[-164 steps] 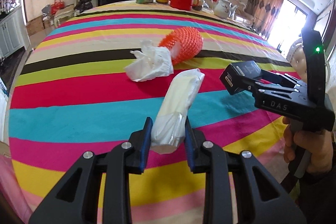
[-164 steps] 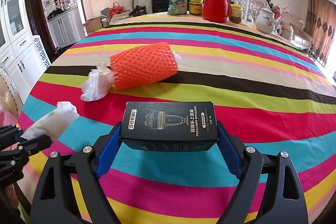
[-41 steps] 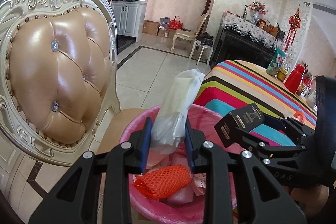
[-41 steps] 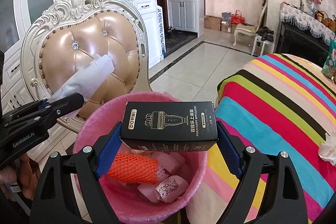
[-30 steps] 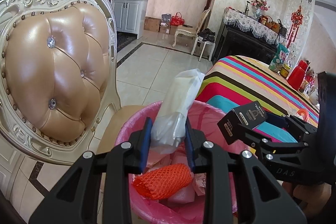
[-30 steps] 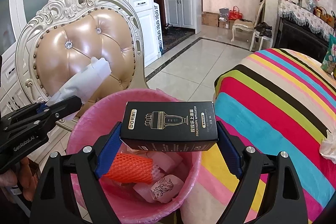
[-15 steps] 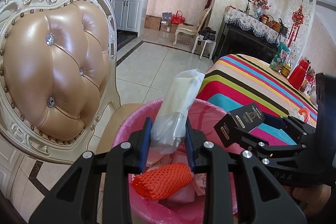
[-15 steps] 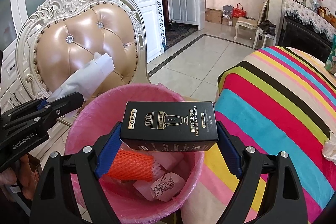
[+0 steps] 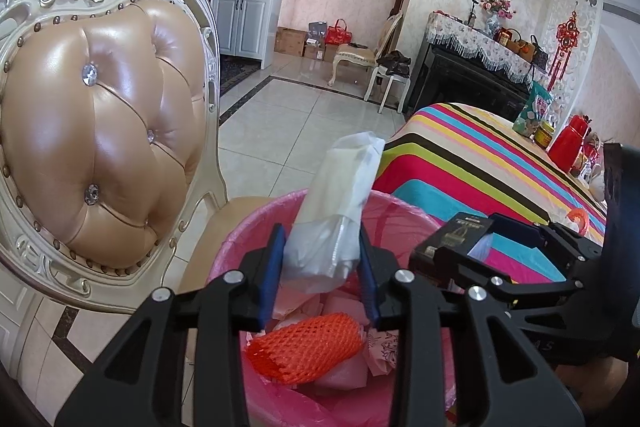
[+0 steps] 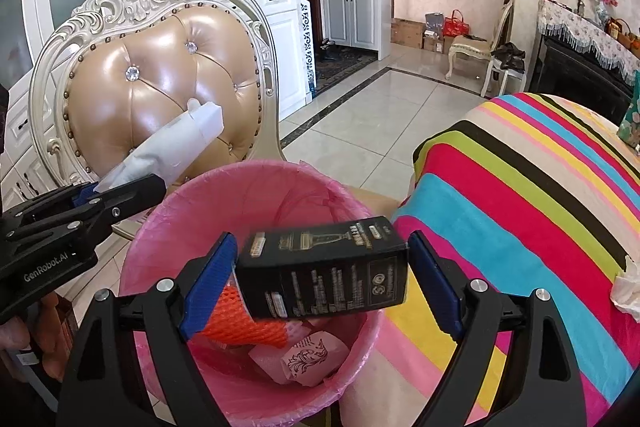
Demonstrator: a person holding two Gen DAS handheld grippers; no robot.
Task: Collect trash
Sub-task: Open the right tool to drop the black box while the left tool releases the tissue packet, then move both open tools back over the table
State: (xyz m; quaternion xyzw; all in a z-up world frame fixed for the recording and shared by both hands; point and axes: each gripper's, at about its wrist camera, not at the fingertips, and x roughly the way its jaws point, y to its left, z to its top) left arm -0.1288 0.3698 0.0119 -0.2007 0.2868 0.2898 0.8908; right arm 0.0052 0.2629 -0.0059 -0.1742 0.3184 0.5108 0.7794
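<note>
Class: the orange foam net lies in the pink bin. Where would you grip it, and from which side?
Grip the orange net mid-body, across its short width, coming from above through the bin's open top; it lies on its side atop the other trash, long axis crosswise.

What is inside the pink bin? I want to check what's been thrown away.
In the bin: an orange foam net, pink wrappers and a printed scrap. The black box above hides part of it; deeper layers are covered.

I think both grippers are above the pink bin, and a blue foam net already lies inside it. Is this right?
Not quite: the foam net inside the pink bin is orange, not blue, as the left wrist view shows. Both grippers are indeed above the bin.
</note>
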